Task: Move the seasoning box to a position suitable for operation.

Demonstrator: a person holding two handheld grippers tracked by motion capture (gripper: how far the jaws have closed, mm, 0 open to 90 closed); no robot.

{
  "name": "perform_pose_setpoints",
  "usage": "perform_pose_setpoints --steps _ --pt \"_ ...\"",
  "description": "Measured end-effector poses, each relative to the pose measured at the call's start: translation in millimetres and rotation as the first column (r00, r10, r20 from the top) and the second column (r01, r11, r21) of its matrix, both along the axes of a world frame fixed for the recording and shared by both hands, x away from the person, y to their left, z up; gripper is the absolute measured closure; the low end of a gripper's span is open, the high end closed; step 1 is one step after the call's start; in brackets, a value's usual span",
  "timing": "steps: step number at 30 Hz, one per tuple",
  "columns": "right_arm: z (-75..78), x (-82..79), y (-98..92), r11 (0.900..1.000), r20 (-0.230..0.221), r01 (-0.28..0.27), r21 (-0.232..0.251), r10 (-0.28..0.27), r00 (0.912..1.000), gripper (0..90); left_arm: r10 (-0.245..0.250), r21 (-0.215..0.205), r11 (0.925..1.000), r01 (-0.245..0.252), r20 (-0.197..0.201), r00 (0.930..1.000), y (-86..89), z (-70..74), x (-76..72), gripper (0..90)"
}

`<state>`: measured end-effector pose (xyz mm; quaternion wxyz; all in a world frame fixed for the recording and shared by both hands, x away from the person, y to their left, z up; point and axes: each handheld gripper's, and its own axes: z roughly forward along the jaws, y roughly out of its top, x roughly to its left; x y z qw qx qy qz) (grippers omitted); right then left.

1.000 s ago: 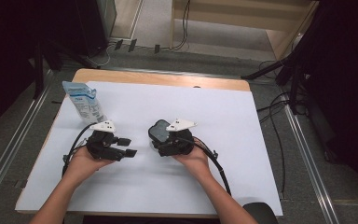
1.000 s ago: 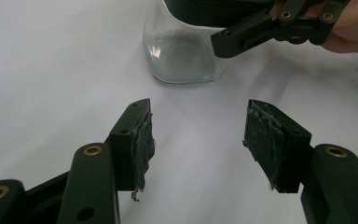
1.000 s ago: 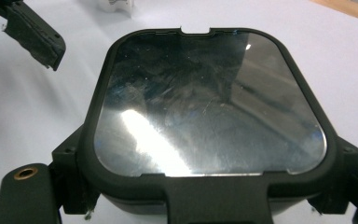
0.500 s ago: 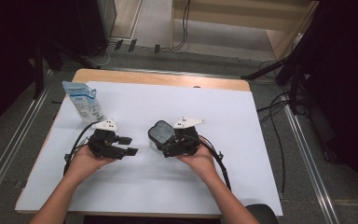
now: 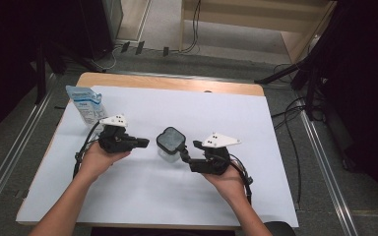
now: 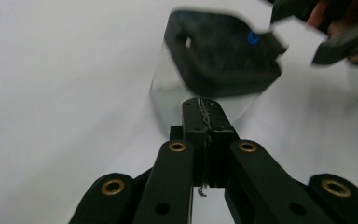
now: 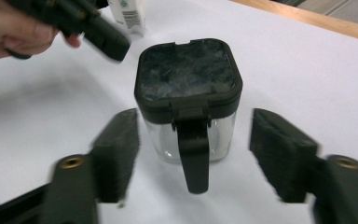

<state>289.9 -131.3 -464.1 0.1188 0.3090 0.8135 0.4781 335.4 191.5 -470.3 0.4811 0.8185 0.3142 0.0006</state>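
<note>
A small clear jar (image 5: 169, 147) with a dark lid (image 7: 186, 74) stands upright on the white sheet (image 5: 275, 128) that covers the table, near its middle and between the two hands; a dark handle (image 7: 193, 154) hangs down its near side in the right gripper view. The left gripper (image 5: 140, 143) points at the jar from the left, just short of it, its jaws pressed flat together with nothing between them. The right gripper (image 5: 183, 151) sits on the other side; its jaws have just been closing and stand part open, one on each side of the jar, neither touching the glass. A blue and white pouch (image 5: 86, 104) stands at the far left of the sheet, well apart from the jar.
</note>
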Motion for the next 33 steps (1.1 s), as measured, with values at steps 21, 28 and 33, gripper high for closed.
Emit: perform_pose_setpoints --steps 21,28,33 --pt "-26.5 -8.0 10.9 0.997 -0.103 -0.065 -0.028 0.062 0.9927 88.9 -0.036 0.039 0.9986 0.036 -0.001 0.9994 -17.0 -12.8 20.7 90.0" --pt "-31.0 -0.3 8.4 0.999 -0.114 -0.042 -0.032 0.038 0.9927 90.0 -0.046 0.039 0.9982 0.046 -0.001 0.9989 -17.6 -12.5 19.4 89.5" --pt "-31.2 3.5 5.0 0.999 -0.112 -0.021 -0.032 0.018 0.9935 90.0 -0.063 0.044 0.9971 0.063 -0.001 0.998 -19.5 -12.1 17.6 89.0"
